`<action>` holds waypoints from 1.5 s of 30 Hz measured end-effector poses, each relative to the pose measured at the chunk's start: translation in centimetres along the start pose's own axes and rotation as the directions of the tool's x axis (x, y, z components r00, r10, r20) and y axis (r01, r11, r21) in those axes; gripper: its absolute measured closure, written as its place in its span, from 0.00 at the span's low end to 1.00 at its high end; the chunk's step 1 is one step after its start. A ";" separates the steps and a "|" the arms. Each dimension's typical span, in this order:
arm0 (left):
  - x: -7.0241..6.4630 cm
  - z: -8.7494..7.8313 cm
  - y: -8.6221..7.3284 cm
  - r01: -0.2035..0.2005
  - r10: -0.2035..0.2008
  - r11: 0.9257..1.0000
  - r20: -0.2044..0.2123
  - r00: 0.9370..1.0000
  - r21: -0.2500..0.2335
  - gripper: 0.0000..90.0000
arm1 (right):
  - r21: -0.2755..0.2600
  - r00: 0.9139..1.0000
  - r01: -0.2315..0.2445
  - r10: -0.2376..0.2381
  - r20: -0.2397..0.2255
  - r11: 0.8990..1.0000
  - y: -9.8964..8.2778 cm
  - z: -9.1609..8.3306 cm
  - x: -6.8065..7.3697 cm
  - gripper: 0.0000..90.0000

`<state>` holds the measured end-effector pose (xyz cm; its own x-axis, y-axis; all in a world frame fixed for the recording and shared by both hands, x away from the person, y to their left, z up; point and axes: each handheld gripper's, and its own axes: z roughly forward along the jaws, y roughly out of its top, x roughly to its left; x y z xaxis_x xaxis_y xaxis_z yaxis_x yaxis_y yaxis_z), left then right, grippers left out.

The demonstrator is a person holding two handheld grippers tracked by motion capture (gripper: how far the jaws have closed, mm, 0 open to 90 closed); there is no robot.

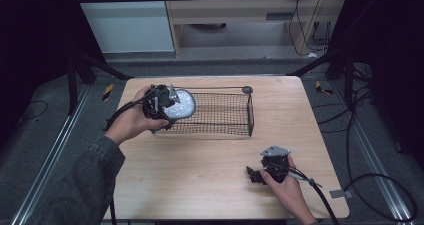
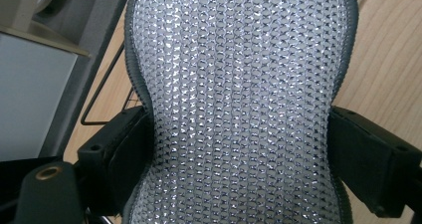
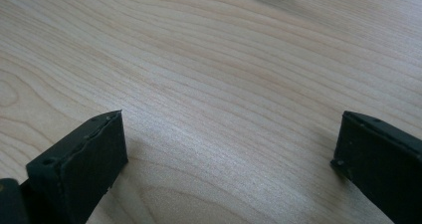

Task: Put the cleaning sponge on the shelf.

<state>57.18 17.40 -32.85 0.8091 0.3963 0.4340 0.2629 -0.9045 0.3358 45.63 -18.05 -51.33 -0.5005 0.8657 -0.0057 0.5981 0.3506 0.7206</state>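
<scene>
left gripper (image 1: 172,105) clamps a silver mesh pad (image 2: 239,104) at the wire basket (image 1: 235,127) left end; right gripper (image 1: 256,175) is wide open and holds nothing; no writing is readable

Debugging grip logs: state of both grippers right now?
Left gripper: shut on the silver mesh pad, at the wire basket.
Right gripper: open, holding nothing, over the table.

I see a light wooden table (image 1: 200,160) with rounded corners and a pale, streaked grain. A black wire mesh basket (image 1: 220,114) sits directly on it, toward the far side and a little left of centre, long side running across. My right gripper (image 1: 256,175) rests low at the near right part of the tabletop, jaws spread wide over bare wood.
</scene>
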 end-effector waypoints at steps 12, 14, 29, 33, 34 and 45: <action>0.3 0.6 0.6 -0.030 0.030 1.000 -0.014 0.999 -0.003 0.15 | 0.001 1.000 -0.001 0.001 0.000 1.000 0.0 0.0 0.0 0.00; 0.4 0.6 0.7 -0.037 0.037 0.999 -0.023 0.999 -0.002 0.15 | 0.000 1.000 0.000 0.000 -0.002 1.000 0.0 0.0 0.0 0.00; 0.5 0.4 1.2 -0.071 0.069 0.997 -0.067 0.995 -0.033 0.15 | 0.000 1.000 0.001 -0.001 0.000 1.000 0.0 0.0 0.0 0.00; 0.7 0.5 1.1 -0.072 0.069 0.997 -0.064 0.996 -0.039 0.15 | 0.000 1.000 0.000 0.000 -0.001 1.000 0.0 0.0 0.0 0.00; 0.7 0.5 1.1 -0.072 0.069 0.997 -0.061 0.996 -0.039 0.15 | 0.000 1.000 0.000 0.000 -0.001 1.000 0.0 0.0 0.0 0.00; 0.9 2.0 1.4 -0.085 0.084 0.996 -0.053 0.995 -0.020 0.15 | 0.000 1.000 0.000 0.000 -0.002 1.000 0.0 0.0 0.0 0.00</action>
<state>59.32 16.23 -33.63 0.7991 0.3268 0.5046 0.1826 -0.9316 0.3143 45.63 -18.05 -51.32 -0.5015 0.8651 -0.0046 0.5982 0.3506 0.7206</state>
